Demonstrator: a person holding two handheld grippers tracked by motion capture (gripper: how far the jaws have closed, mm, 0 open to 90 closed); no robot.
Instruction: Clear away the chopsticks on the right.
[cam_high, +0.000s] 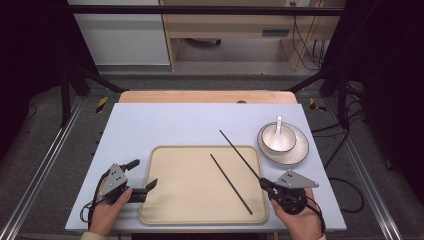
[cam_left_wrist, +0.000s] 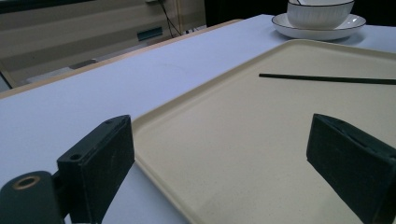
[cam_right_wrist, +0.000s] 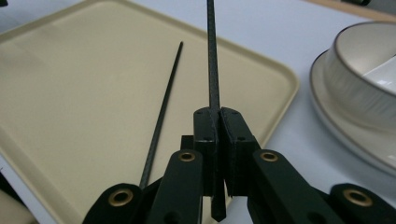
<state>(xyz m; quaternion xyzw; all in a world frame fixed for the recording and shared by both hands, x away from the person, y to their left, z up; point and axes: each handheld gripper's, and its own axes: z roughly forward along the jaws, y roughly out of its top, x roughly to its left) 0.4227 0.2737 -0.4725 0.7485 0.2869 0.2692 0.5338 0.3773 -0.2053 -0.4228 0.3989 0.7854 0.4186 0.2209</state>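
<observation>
Two grippers: right gripper (cam_high: 263, 184) fingers clamped on chopstick (cam_high: 240, 155), left gripper (cam_high: 145, 176) fingers apart

Matte black handheld grippers, grey-plated

Each gripper, left (cam_high: 144, 176) and right (cam_high: 265, 184), carries a grey three-cornered plate, brass-ringed pivots, blocky black fingers (cam_left_wrist: 100, 158) and a trailing black cable.

tray (cam_high: 175, 200): matt cream plastic | chopsticks (cam_high: 231, 183): matt black | bowl (cam_high: 276, 142): glossy ceramic | table (cam_high: 150, 125): smooth matt

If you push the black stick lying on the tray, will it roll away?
Probably a little: the chopstick looks thin, round and smooth, so it may roll or slide. The tray has a raised rim that should stop it. It looks straight, so likely stiff.
</observation>
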